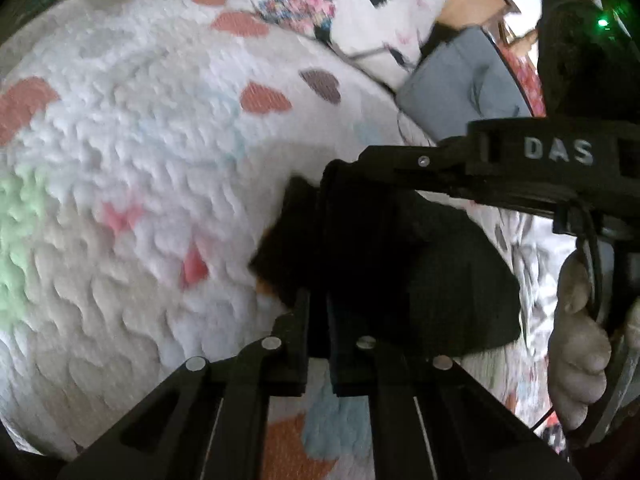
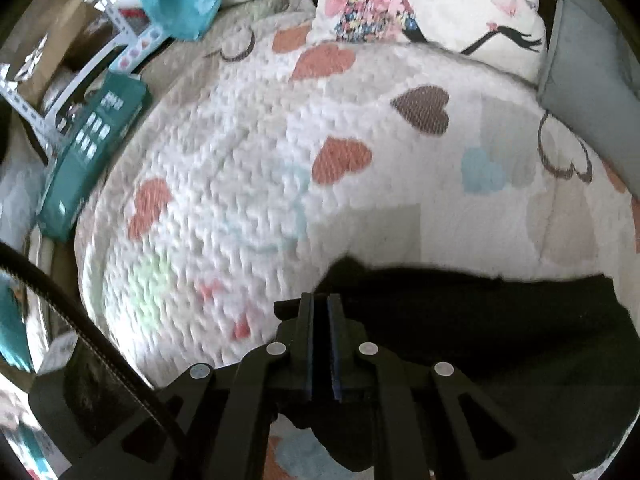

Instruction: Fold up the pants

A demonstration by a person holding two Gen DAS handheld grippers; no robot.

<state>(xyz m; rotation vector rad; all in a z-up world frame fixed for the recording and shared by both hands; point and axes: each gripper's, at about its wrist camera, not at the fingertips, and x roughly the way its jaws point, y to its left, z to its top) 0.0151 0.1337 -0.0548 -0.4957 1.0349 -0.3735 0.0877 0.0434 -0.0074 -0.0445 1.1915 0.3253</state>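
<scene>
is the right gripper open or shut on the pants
Shut on the pants: the right gripper has its fingers nearly together, with black cloth pinched between them.

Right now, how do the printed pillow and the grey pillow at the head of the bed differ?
The printed pillow is white with a black figure and pink flowers; the grey pillow is plain, no print. The printed pillow sits toward the middle of the bed's head end, the grey pillow at its right edge. In the right wrist view the printed pillow shows whole, the grey pillow is cut off by the frame. Both rest on the heart-patterned bedspread.
</scene>
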